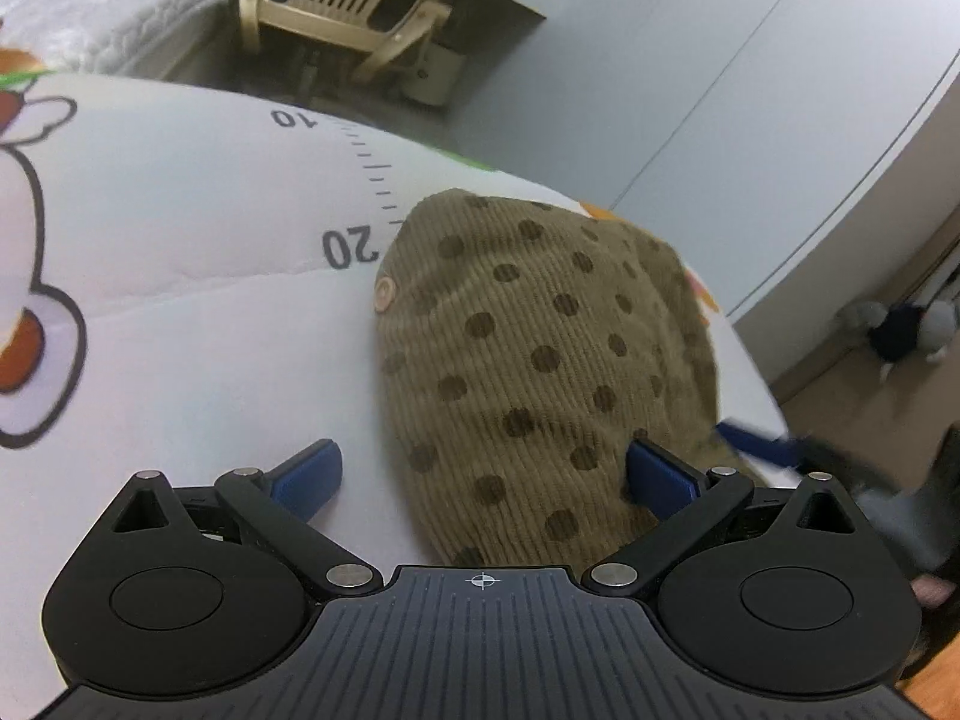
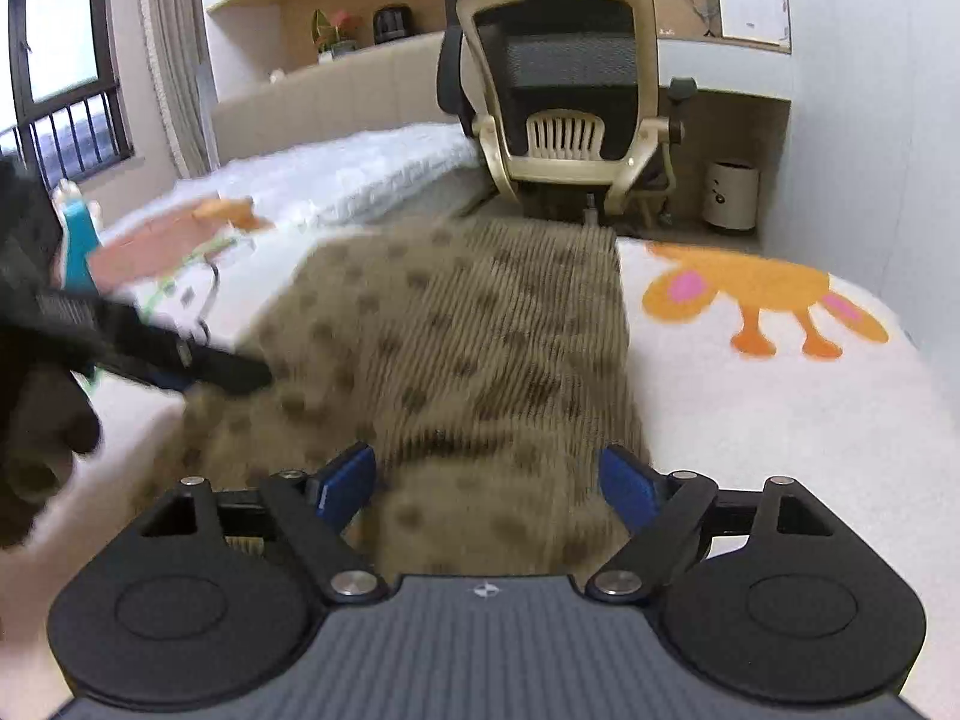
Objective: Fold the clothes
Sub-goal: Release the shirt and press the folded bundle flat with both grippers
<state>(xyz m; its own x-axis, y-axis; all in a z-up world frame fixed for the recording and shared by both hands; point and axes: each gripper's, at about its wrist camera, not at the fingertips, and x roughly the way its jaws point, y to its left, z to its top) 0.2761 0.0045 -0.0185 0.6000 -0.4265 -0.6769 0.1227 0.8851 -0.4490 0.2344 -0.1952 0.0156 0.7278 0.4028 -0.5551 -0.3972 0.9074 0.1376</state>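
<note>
An olive corduroy garment [image 1: 540, 360] with brown dots and a small pink button lies on a white play mat [image 1: 210, 330] printed with cartoons and a ruler scale. My left gripper [image 1: 483, 477] is open just over the garment's near edge; its right pad [image 1: 660, 474] rests against the cloth and its left pad [image 1: 306, 480] is over bare mat. In the right wrist view the same garment [image 2: 468, 348] is blurred by motion, and my right gripper [image 2: 486, 487] is open with cloth lying between and beneath its blue pads. The left gripper [image 2: 180, 360] shows at that view's left edge.
A beige office chair [image 2: 570, 96] stands past the mat's far edge, with a white-quilted bed [image 2: 360, 168] to its left and a white bin [image 2: 729, 195] under the desk. A grey wall [image 1: 720, 90] runs along the right, and a plush toy [image 1: 894, 330] lies on the floor.
</note>
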